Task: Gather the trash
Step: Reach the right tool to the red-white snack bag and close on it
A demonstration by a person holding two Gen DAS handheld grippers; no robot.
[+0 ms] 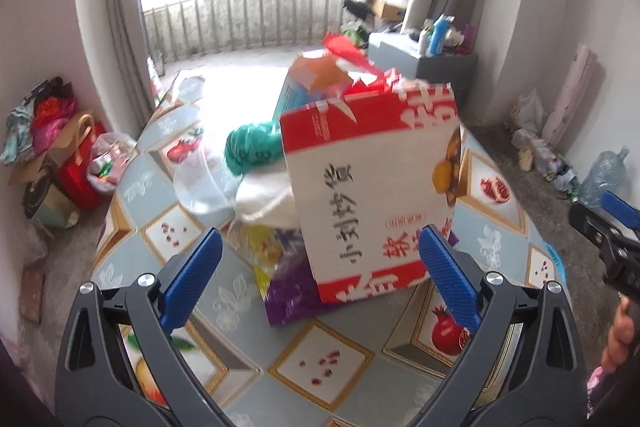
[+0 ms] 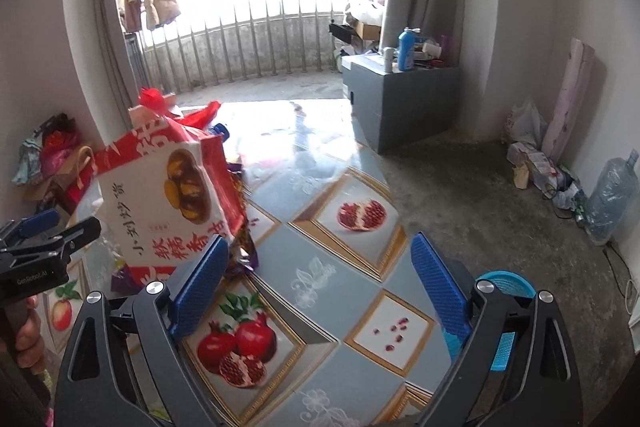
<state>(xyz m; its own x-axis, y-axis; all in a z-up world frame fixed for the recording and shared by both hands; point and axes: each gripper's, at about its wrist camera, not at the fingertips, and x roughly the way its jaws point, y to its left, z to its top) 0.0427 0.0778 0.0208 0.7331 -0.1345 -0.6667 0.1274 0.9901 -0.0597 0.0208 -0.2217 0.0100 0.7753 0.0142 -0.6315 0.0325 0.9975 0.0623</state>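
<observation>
Green yarn (image 1: 250, 147) and white cloth (image 1: 266, 199) crowd my red-white paper bag (image 1: 372, 187); left gripper (image 1: 320, 275) and right gripper (image 2: 320, 287) gape wide, empty.

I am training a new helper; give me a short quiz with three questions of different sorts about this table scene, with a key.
1. True or false: the left tool is shut on the red and white box.
2. Which thing lies behind the box on its left side? A) a green ball of yarn B) a glass cup C) a shoe
3. Fill in: the tablecloth in front of the right tool shows pictures of ____.

Key: 1 false, both tools stand open and hold nothing. 2 A, the green ball of yarn. 3 pomegranates.
</observation>
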